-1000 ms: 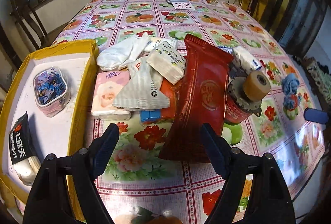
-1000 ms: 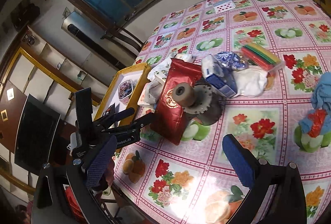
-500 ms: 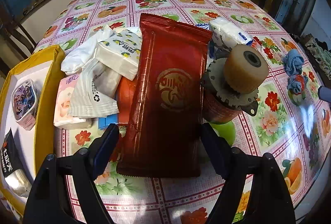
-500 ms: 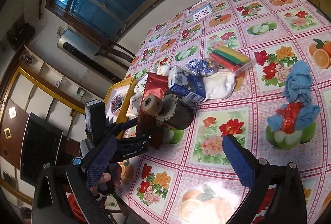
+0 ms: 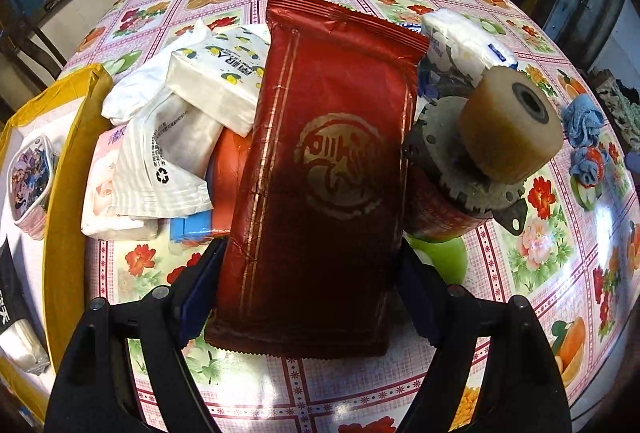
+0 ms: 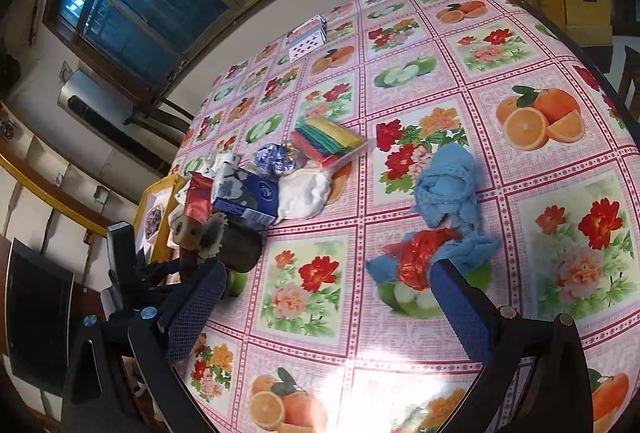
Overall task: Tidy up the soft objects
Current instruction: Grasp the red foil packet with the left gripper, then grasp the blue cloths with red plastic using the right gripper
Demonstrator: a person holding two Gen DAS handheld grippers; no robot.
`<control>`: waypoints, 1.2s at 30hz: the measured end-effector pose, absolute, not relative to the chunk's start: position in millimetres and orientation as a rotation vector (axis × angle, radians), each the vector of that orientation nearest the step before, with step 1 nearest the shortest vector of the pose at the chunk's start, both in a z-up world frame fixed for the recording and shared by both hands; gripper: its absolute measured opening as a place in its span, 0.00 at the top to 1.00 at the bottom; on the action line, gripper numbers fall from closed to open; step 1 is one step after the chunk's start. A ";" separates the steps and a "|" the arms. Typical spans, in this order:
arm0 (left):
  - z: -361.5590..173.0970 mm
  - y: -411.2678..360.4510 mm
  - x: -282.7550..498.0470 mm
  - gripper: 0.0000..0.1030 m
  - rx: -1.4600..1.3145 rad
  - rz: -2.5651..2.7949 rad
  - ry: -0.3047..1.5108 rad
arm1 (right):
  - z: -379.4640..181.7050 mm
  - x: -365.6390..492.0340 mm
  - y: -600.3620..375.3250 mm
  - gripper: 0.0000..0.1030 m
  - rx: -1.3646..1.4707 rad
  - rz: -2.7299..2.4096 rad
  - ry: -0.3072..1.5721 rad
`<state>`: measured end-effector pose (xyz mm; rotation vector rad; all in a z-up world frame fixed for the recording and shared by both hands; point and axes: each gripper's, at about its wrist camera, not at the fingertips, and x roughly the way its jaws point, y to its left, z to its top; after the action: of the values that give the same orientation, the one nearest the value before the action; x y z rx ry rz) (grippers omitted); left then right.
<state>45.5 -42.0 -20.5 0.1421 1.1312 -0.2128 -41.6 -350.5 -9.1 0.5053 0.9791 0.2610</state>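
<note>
Straddling the near end of the red foil pack (image 5: 324, 161), the left gripper (image 5: 308, 293) has its jaws spread, one blue pad (image 5: 200, 289) at each long edge; whether they already touch the foil I cannot tell. The pack lies straight ahead of it on the bench (image 5: 540, 273), its far end propped on the pile of tissue packs (image 5: 218, 77) ahead and to the left, with a geared motor part (image 5: 476, 153) close against its right edge.

To do the pinch well, I judge the jaws should close evenly across the pack's width near this end, firmly enough that the slick foil does not slide out, yet gently, since the contents look compressible. Lifting upward first would likely keep the pack from dragging the white plastic bag (image 5: 160, 161) or knocking the motor part. The yellow-rimmed tray (image 5: 66, 193), to the left of the gripper, already holds a small printed packet (image 5: 30, 177) and seems the likely destination.

The right gripper (image 6: 324, 305) hangs over the bench with jaws spread and nothing between them; a blue cloth (image 6: 448, 185) and a red foil scrap (image 6: 420, 257) lie just ahead of it.
</note>
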 end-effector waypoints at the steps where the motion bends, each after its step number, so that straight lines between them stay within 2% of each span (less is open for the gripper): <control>1: -20.7 -41.4 46.0 0.21 0.136 -0.215 1.135 | -12.7 -39.8 -352.2 0.00 0.495 0.242 0.989; 7: -21.1 -41.1 48.1 0.22 0.129 -0.221 1.139 | -36.9 -25.9 -349.9 0.00 0.323 0.120 1.073; 13: -18.7 -42.5 47.7 0.33 0.134 -0.230 1.136 | -54.8 -14.7 -328.9 0.02 0.088 0.062 1.097; 16: -17.9 -42.3 46.4 0.37 0.134 -0.235 1.131 | -65.0 -13.2 -330.2 0.09 0.109 0.063 1.110; 21: -16.4 -37.6 43.1 0.46 0.110 -0.239 1.115 | -62.0 -29.8 -326.9 0.30 0.080 0.074 1.075; 25: -15.3 -32.2 38.7 0.48 0.086 -0.248 1.107 | -60.2 -40.9 -324.7 0.34 0.050 0.087 1.079; 27: -14.3 -28.8 35.3 0.50 0.070 -0.254 1.103 | -58.9 -48.4 -321.9 0.47 0.032 0.089 1.072; 36: 0.9 -4.4 17.5 0.52 -0.011 -0.300 1.058 | -41.5 -73.9 -311.2 0.49 0.192 0.250 1.028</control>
<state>17.5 -4.4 0.9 -0.0113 1.0577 -0.3002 -73.9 -311.2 -41.5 0.1920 1.0278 0.2497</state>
